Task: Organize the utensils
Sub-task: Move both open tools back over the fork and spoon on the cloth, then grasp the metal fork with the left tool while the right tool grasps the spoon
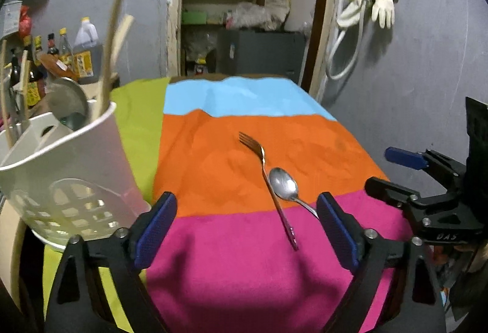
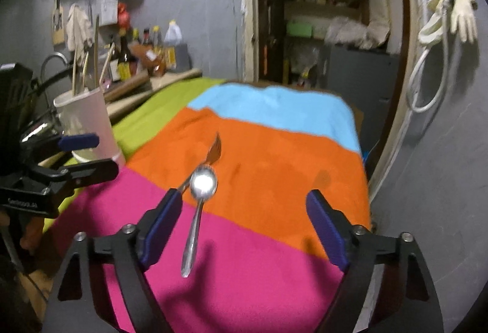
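Observation:
A steel fork (image 1: 264, 168) and a steel spoon (image 1: 284, 187) lie crossed on the striped cloth (image 1: 228, 256), fork tines toward the blue band. My left gripper (image 1: 247, 229) hovers open just short of their handles, nothing between its blue pads. In the right wrist view the spoon (image 2: 198, 211) lies between the fingers of my right gripper (image 2: 244, 229), nearer the left pad and untouched, and the fork (image 2: 213, 150) runs behind it. The right gripper (image 1: 396, 174) also shows at the right edge of the left wrist view. A white utensil holder (image 1: 61, 168) with wooden sticks stands at the left.
Sauce and oil bottles (image 1: 61, 55) crowd the counter behind the holder. A green cloth (image 1: 137, 119) lies beside the striped one. An open doorway with shelves (image 1: 244, 12) is straight ahead. Gloves and a hose (image 1: 372, 6) hang on the grey wall at the right.

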`<state>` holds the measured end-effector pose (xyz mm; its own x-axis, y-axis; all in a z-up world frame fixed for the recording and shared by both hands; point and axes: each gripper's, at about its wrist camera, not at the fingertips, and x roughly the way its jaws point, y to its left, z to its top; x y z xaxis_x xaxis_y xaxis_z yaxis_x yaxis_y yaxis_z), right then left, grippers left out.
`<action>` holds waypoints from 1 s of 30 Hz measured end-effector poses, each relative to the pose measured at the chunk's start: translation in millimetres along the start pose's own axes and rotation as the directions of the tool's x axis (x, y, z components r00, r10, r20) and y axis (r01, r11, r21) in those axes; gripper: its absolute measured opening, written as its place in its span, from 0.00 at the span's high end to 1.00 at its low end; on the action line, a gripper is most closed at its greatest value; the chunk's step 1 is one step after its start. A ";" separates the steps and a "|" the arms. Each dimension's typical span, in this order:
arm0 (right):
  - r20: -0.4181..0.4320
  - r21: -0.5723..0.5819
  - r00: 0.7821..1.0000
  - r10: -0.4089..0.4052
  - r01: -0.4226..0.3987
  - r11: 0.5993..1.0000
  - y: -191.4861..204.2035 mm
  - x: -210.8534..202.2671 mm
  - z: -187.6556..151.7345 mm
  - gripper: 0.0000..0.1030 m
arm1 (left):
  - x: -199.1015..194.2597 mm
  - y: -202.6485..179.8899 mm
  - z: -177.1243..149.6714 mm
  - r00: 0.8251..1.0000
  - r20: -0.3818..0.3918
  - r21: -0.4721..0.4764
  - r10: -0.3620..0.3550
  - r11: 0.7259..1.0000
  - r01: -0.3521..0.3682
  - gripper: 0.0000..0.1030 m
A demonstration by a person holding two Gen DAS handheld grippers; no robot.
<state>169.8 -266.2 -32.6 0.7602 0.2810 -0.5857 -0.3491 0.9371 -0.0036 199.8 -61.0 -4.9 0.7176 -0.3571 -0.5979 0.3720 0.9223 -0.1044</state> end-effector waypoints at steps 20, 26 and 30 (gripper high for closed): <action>-0.264 -0.084 0.960 0.098 -0.124 0.989 21.9 53.0 -12.8 0.61 | 72.7 9.8 9.3 0.947 -0.283 -0.096 -0.154 0.987 0.132 0.81; -0.275 -0.095 0.957 0.088 -0.118 0.988 23.7 60.2 -9.7 0.76 | 76.3 6.5 13.3 0.935 -0.315 -0.109 -0.165 0.985 0.137 0.83; -0.271 -0.088 0.961 0.059 -0.085 0.992 19.6 63.9 -8.6 0.91 | 81.7 0.8 14.6 0.930 -0.334 -0.094 -0.156 0.987 0.132 0.87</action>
<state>206.8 -231.7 -77.0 0.5615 0.2686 -0.7826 -0.4596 0.8878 -0.0250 267.3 -91.6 -42.2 0.4124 -0.4264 -0.8050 0.4059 0.8771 -0.2567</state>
